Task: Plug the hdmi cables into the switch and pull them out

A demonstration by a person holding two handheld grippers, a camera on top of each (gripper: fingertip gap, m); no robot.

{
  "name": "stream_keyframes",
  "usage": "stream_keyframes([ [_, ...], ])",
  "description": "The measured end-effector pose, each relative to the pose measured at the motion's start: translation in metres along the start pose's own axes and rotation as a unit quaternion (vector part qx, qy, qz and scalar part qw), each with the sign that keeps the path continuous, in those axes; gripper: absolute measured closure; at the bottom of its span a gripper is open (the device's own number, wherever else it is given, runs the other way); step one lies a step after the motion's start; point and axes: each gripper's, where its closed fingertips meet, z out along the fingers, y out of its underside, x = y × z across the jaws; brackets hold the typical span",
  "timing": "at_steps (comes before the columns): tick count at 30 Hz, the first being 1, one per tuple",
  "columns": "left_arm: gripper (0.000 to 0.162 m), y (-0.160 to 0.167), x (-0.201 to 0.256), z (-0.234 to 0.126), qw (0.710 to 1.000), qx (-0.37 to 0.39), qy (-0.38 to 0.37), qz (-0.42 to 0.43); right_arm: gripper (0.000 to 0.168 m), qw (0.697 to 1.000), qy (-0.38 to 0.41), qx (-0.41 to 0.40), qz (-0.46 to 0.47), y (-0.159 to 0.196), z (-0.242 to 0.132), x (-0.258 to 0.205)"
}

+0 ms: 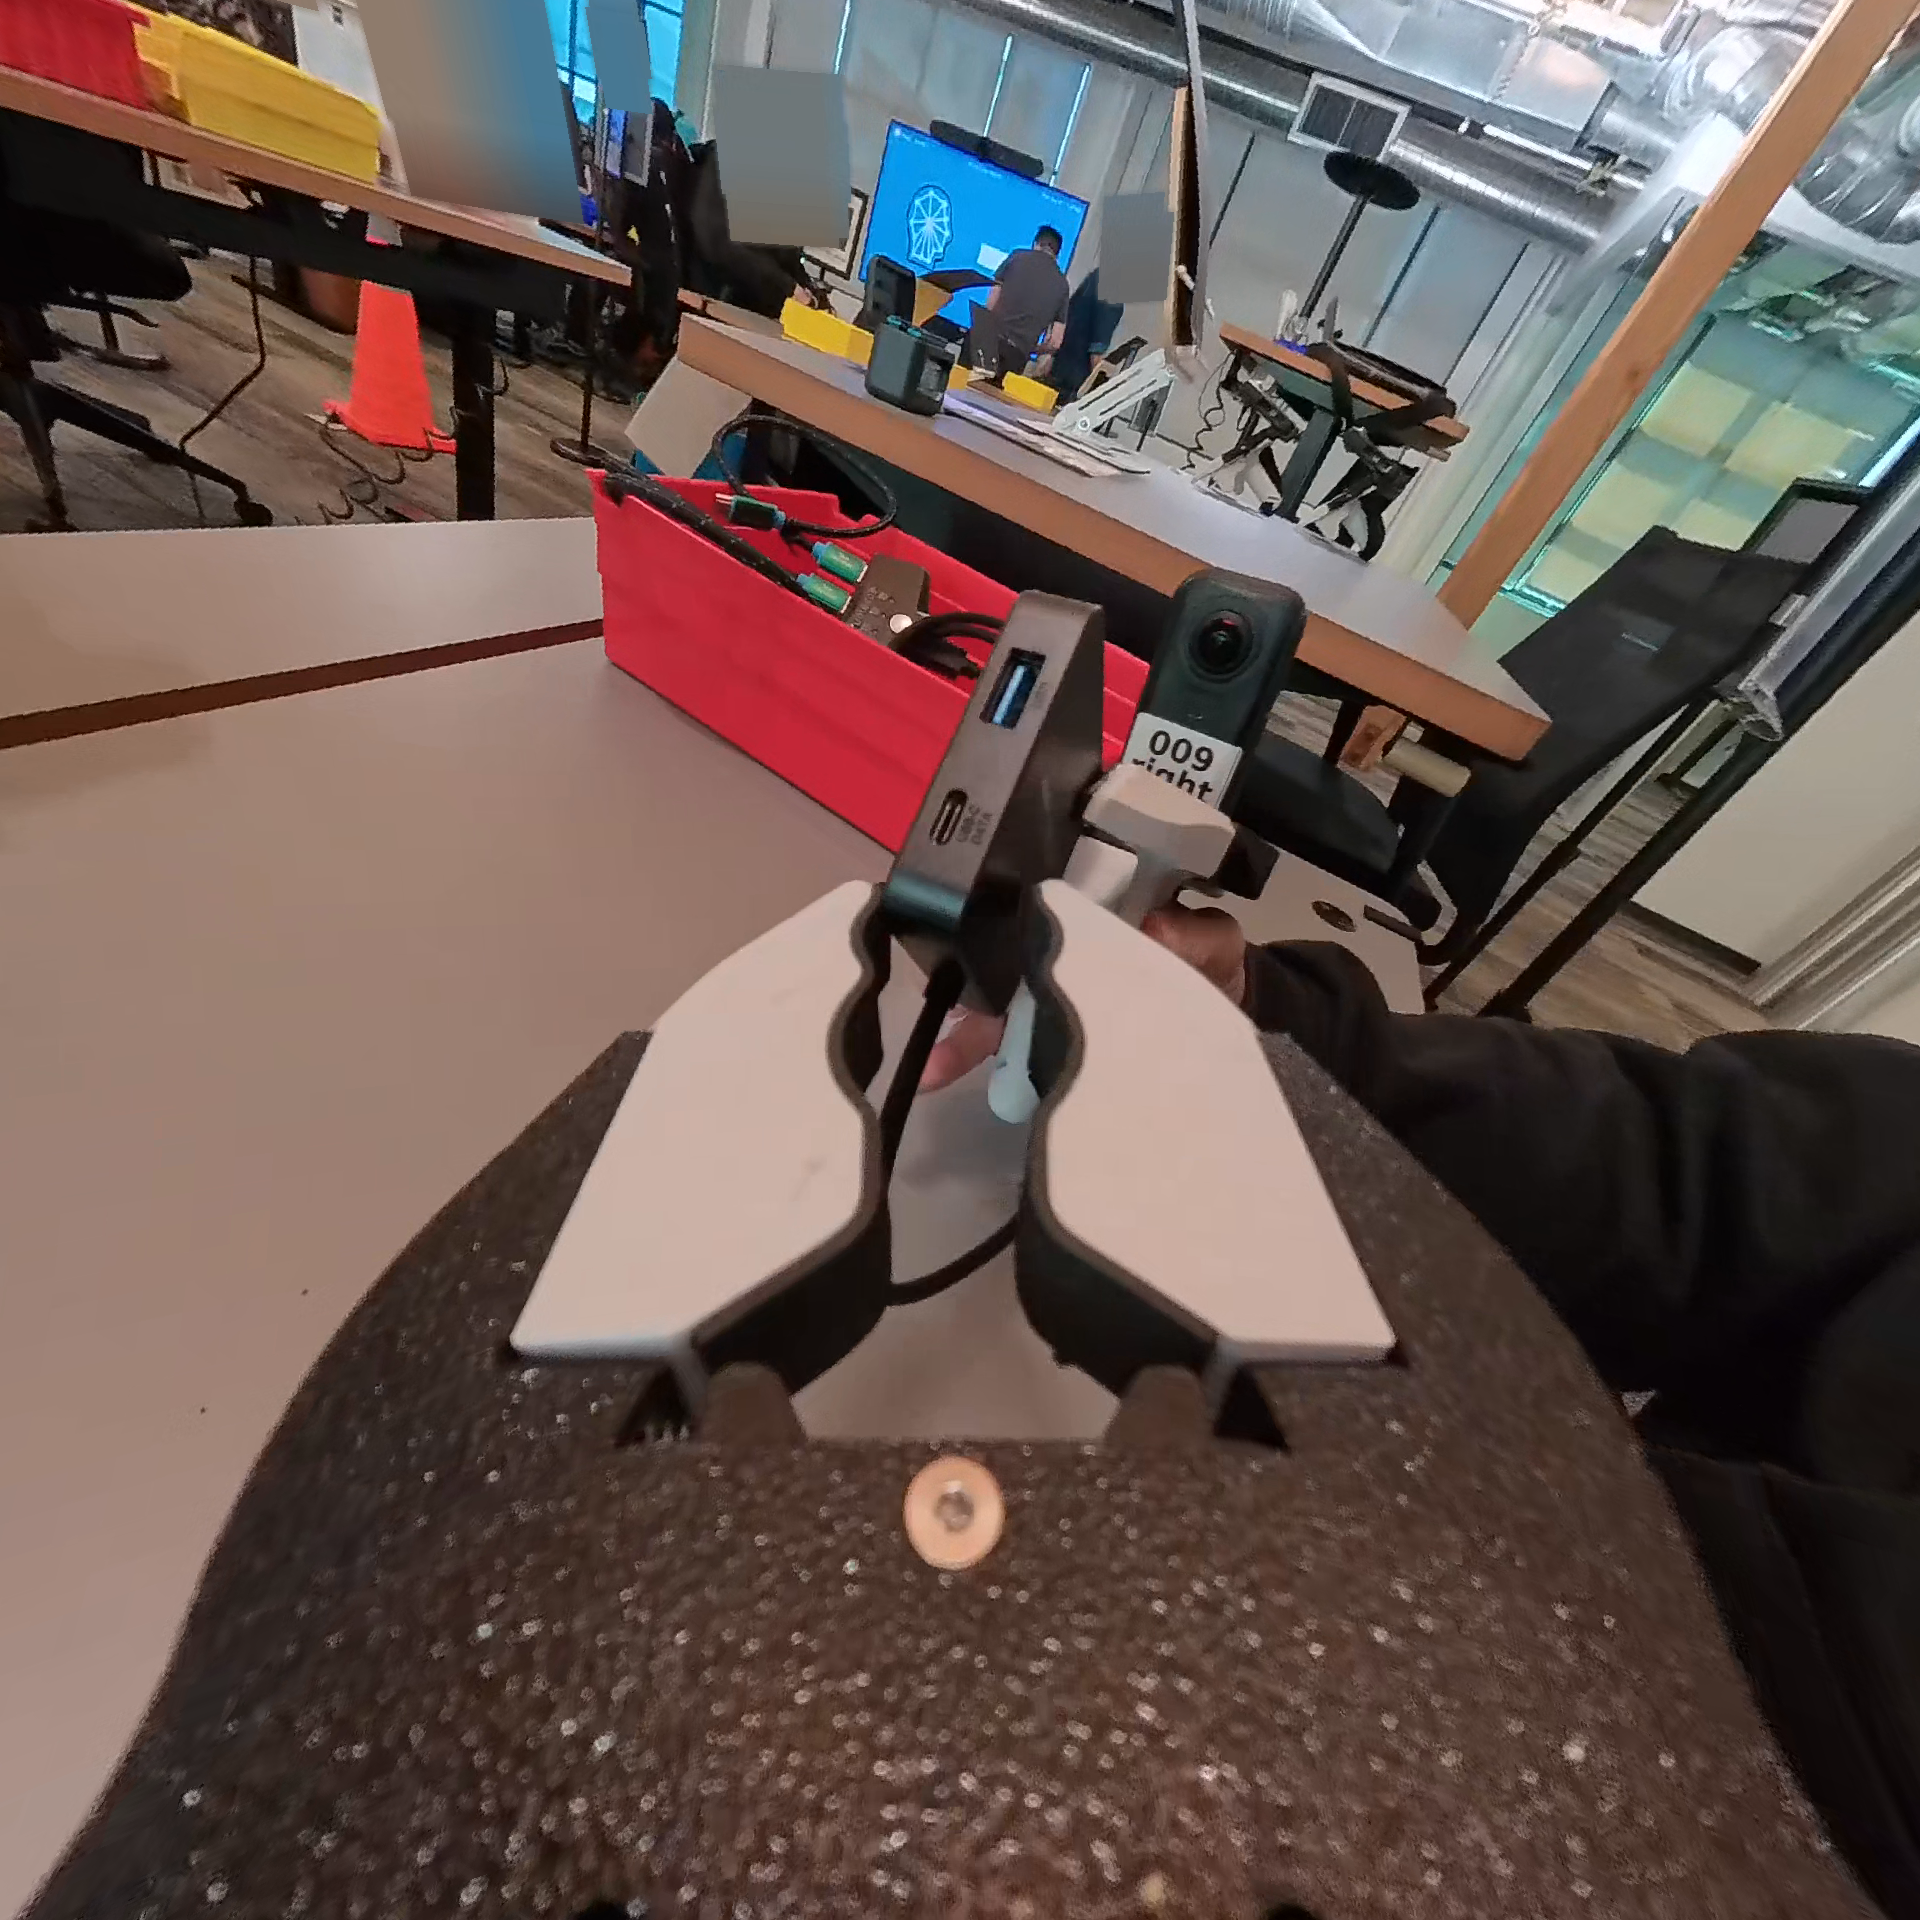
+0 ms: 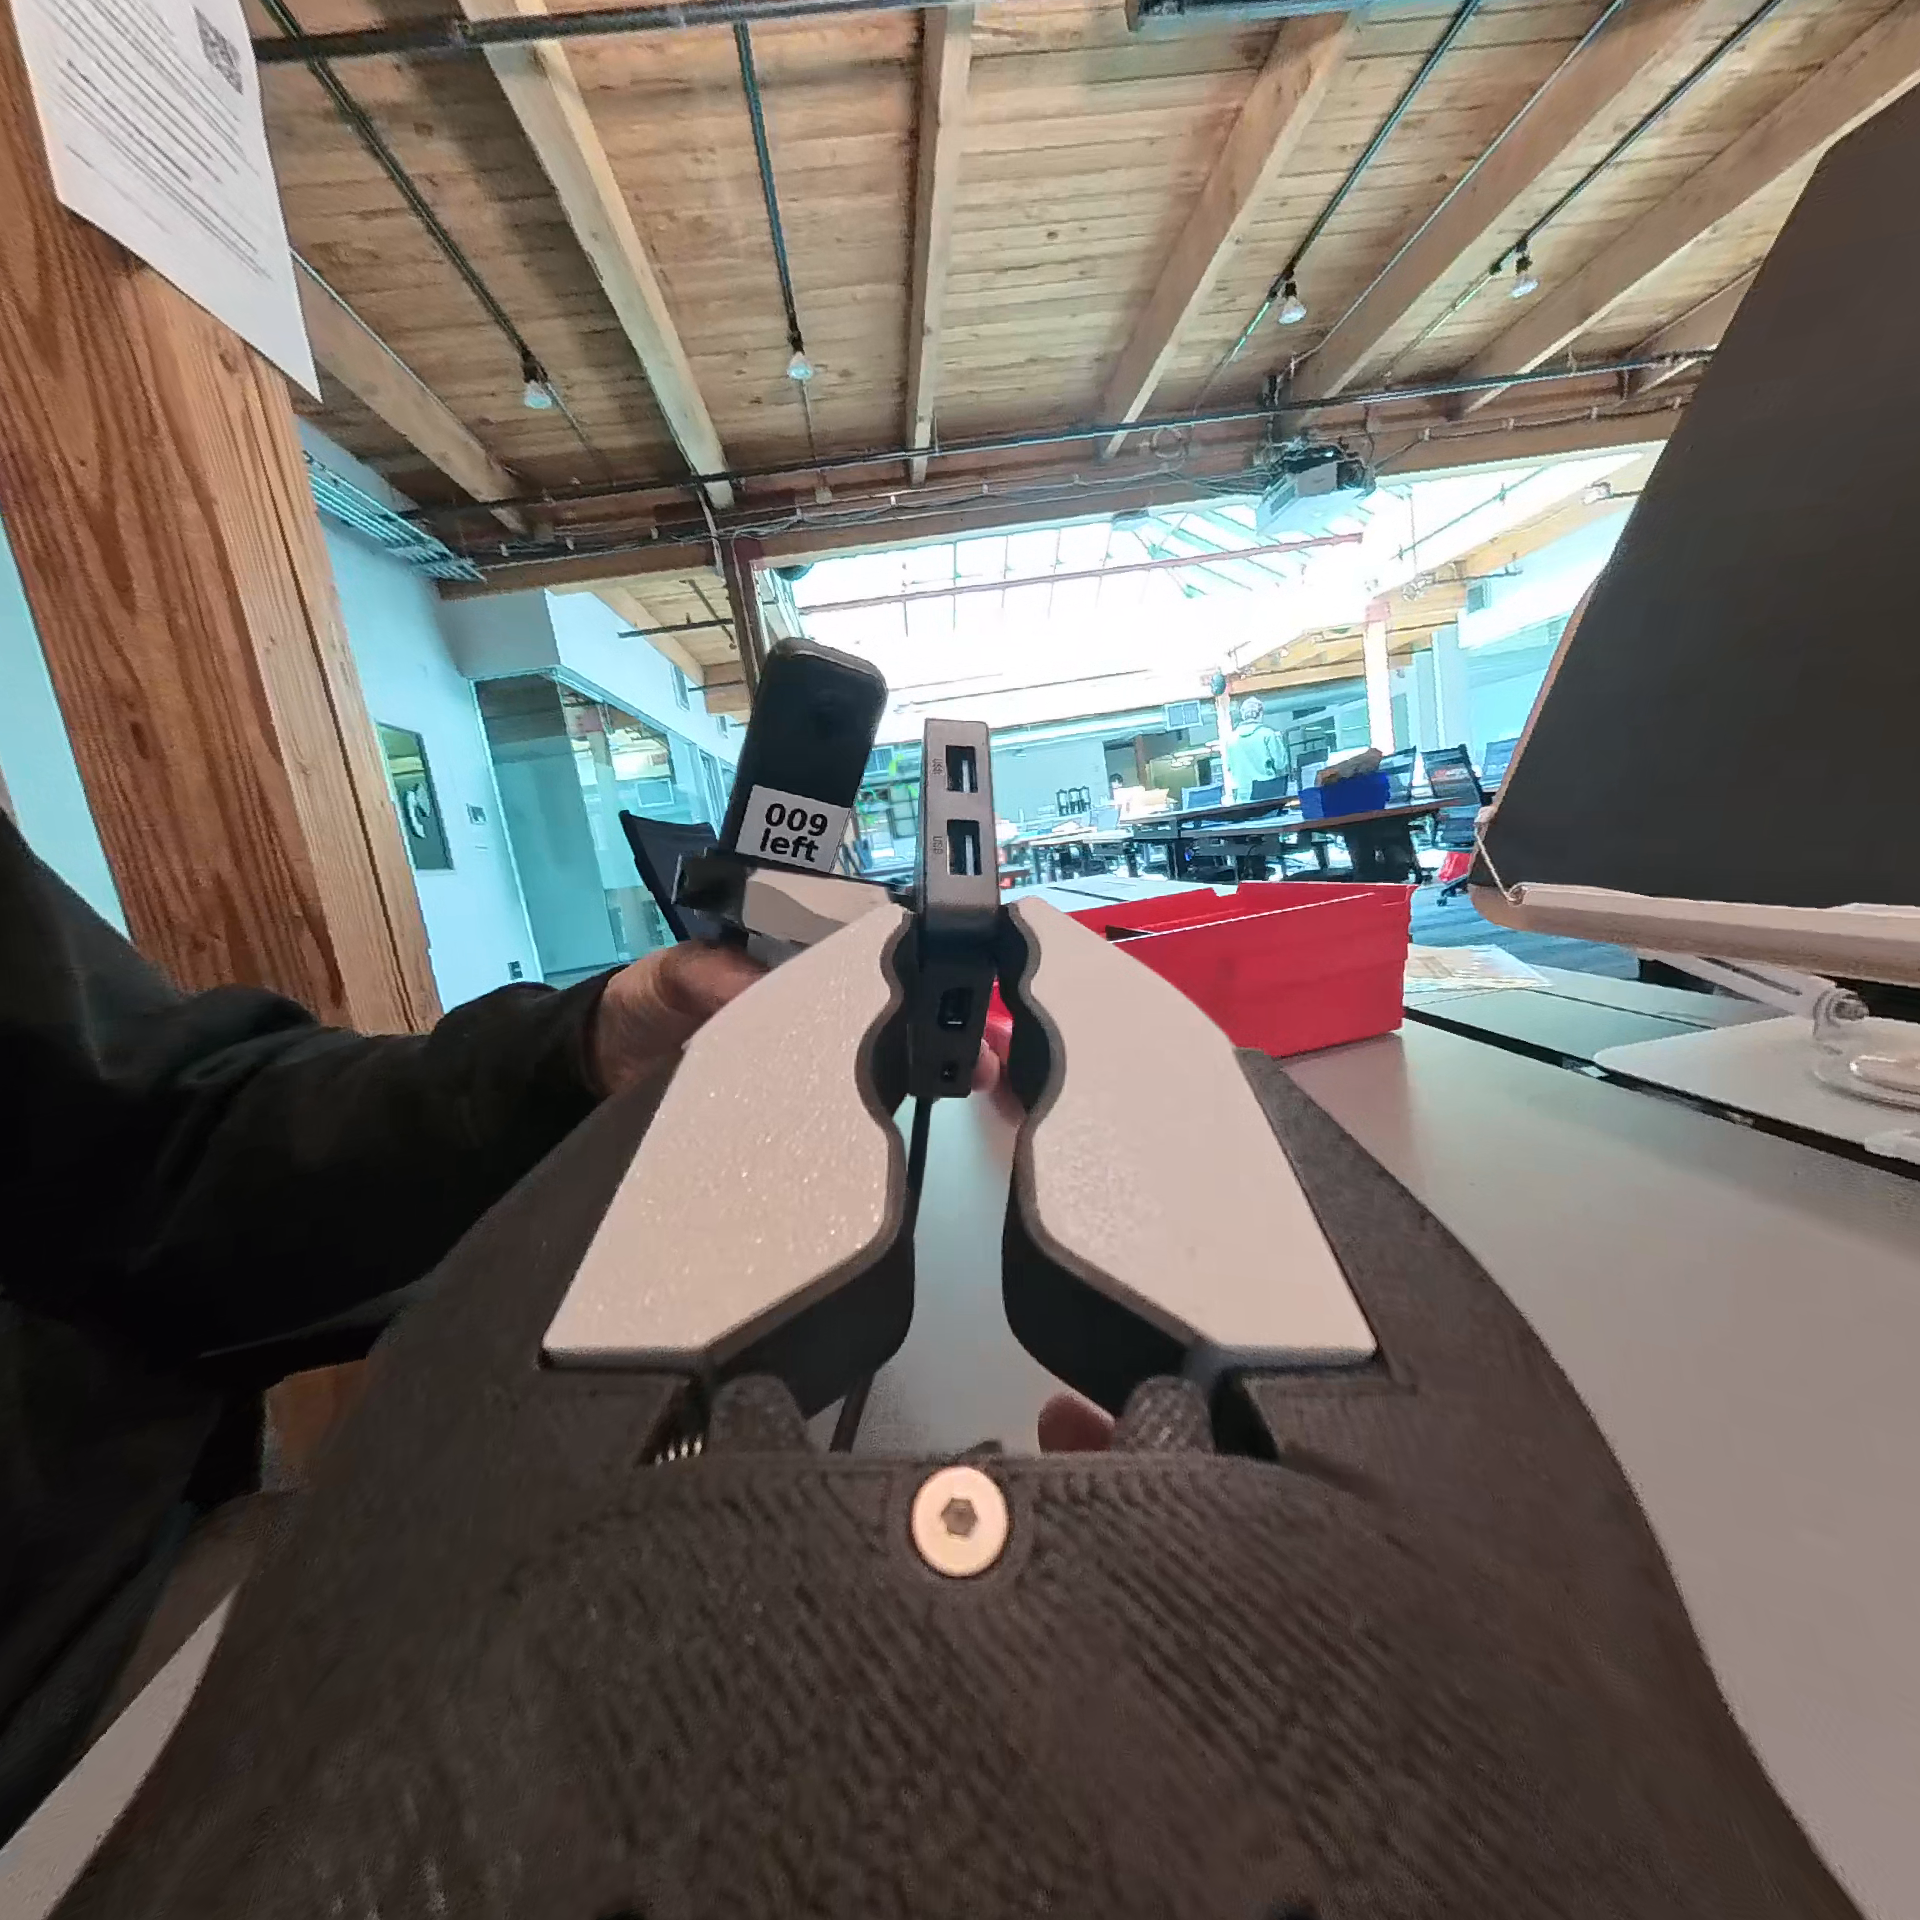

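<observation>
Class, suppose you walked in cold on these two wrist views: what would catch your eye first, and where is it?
First, the dark switch held upright in mid-air, clamped from both sides by the left gripper and the right gripper, its own black lead hanging below. Next, the red bin on the grey table behind it, holding the green-tipped hdmi cables.

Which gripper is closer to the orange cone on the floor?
Left, probably. The orange cone stands on the floor off to the left of the left gripper; the right gripper grips the switch from the opposite side, farther away.
</observation>
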Motion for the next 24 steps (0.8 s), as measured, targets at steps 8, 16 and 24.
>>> stream_keyframes([
  [8, 0.148, -0.004, 0.003, 0.001, 0.995, 0.021, 0.033, -0.09, 0.146, 0.995, 0.052, 0.003, -0.088, -0.002, -0.003, 0.009],
  [16, 0.148, -0.023, 0.003, -0.002, 0.877, 0.138, 0.154, -0.434, 0.096, 0.928, 0.14, -0.074, -0.337, 0.01, 0.005, 0.012],
  [24, 0.149, -0.004, 0.007, 0.01, 0.855, 0.111, 0.168, -0.477, 0.1, 0.919, 0.132, -0.059, -0.366, 0.005, 0.008, 0.004],
])
